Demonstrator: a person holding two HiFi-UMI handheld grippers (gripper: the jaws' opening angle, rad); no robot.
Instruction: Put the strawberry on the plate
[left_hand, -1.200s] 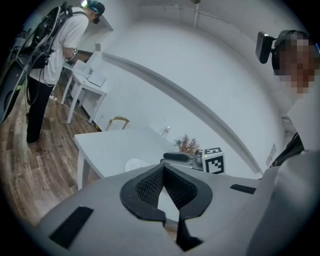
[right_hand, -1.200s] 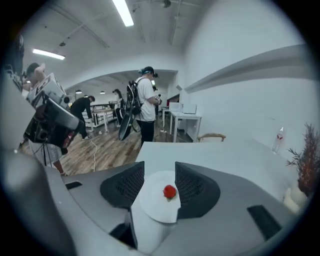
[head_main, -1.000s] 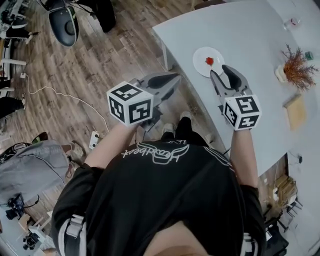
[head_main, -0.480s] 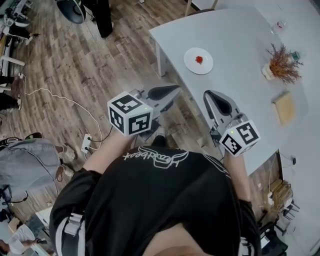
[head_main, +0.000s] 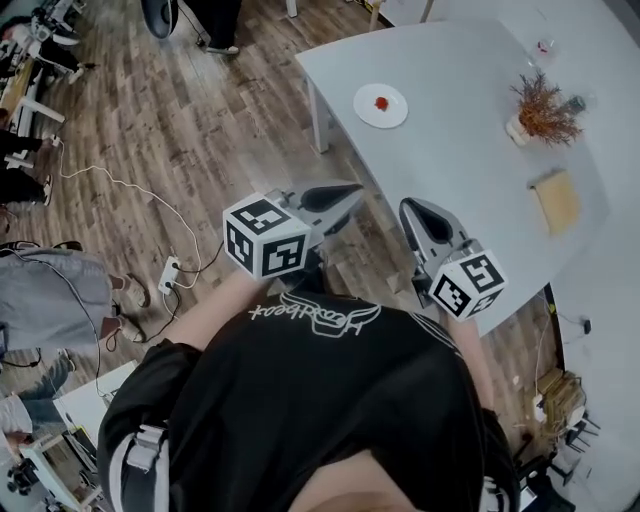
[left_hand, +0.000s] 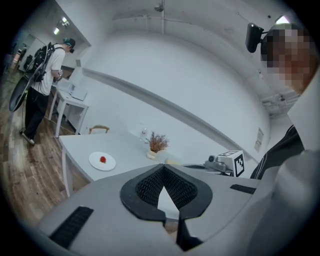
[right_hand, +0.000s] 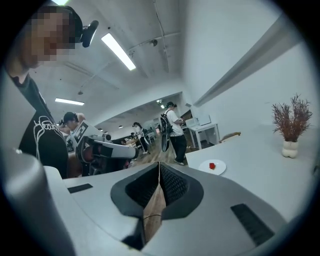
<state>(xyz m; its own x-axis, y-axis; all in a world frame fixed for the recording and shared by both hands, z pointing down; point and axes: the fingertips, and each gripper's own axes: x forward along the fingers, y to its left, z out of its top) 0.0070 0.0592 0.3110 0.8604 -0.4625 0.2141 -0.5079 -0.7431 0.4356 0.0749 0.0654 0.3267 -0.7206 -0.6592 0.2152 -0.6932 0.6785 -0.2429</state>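
Clearly, the strawberry (head_main: 381, 102) is lying on the plate (head_main: 394, 113), well ahead of both sets of jaws and touching neither. It is showing only as a small red spot near the plate's middle, too small to tell which way its tip is pointing or how its long axis is running. The plate is sitting near the corner of the counter (head_main: 460, 140) that is closest to the jaws.

The left gripper (head_main: 356, 187) is pointing ahead and a little rightward, toward the plate, and is hanging over the wooden floor (head_main: 200, 130) just beside the counter's edge. Its jaws are resting closed, tips meeting, with nothing between them; from its own view the plate is lying ahead and to the left of the jaws.

The right gripper (head_main: 406, 204) is pointing ahead and slightly leftward, showing against the counter's near edge. Its jaws are pressing together too, and they are holding nothing; in its own view the plate is sitting ahead and to the right of them.

Both forearms are reaching forward from the black shirt, side by side and apart, keeping the grippers close to level with the marker cubes riding at the rear, facing upward.

Farther beyond the right jaws, a dried plant (head_main: 540, 100) and a tan block (head_main: 556, 200) are standing on the counter.
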